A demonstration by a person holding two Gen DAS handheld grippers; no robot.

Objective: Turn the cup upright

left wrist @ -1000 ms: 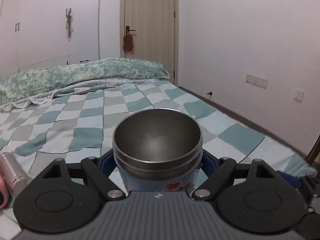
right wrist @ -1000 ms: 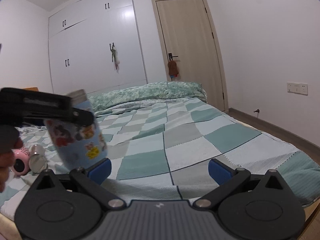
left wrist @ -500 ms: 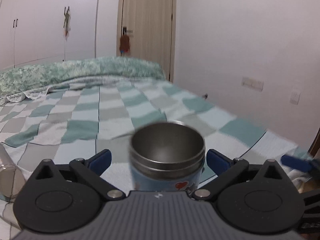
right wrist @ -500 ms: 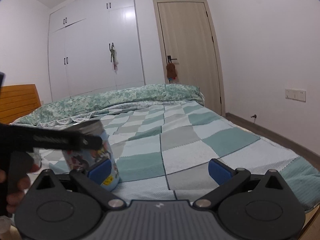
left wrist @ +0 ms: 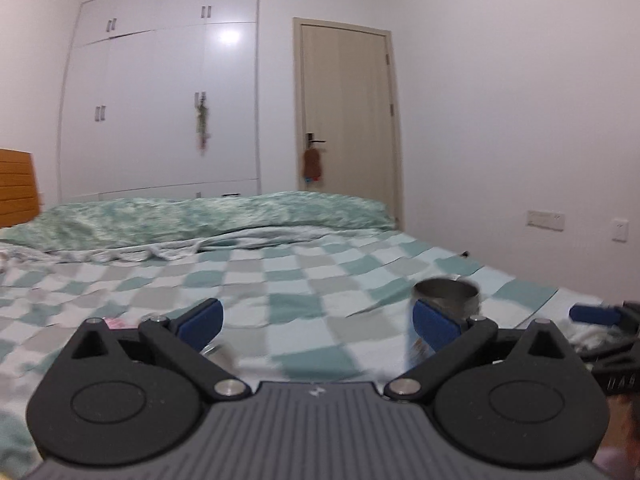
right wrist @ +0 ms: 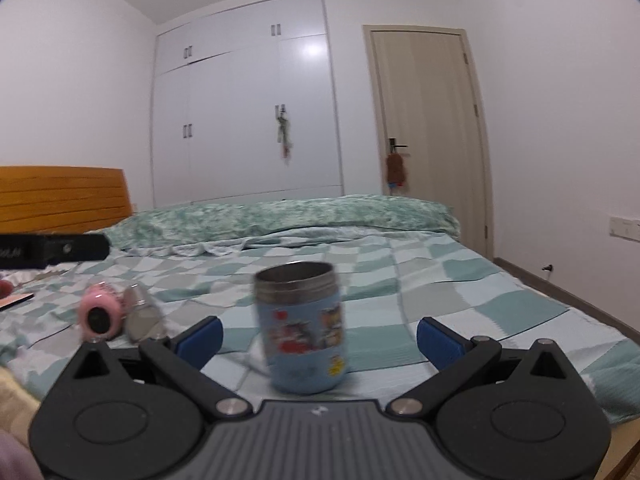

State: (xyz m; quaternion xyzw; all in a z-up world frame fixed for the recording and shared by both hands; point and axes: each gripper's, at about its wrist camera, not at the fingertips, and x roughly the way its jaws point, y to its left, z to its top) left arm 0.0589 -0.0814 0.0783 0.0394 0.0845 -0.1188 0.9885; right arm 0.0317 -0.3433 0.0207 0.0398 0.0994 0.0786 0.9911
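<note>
A light blue cup point(right wrist: 304, 328) with cartoon stickers and a steel rim stands upright, mouth up, on the checkered bed cover point(right wrist: 460, 300). In the right wrist view it stands free between the spread fingers of my right gripper point(right wrist: 318, 334), which is open and empty. In the left wrist view the cup point(left wrist: 446, 300) shows behind the right fingertip point(left wrist: 434, 326). My left gripper point(left wrist: 316, 322) is open and empty, apart from the cup.
A pink object point(right wrist: 100, 316) and a steel bottle point(right wrist: 142, 312) lie on the bed left of the cup. The left gripper's body point(right wrist: 52, 250) shows at the left edge. A green quilt point(right wrist: 288, 216) lies at the back. The bed's right edge drops to the floor.
The left gripper set the cup down upright, opened, and pulled away to the left. The right gripper's view swung so the cup now stands between its fingers.
</note>
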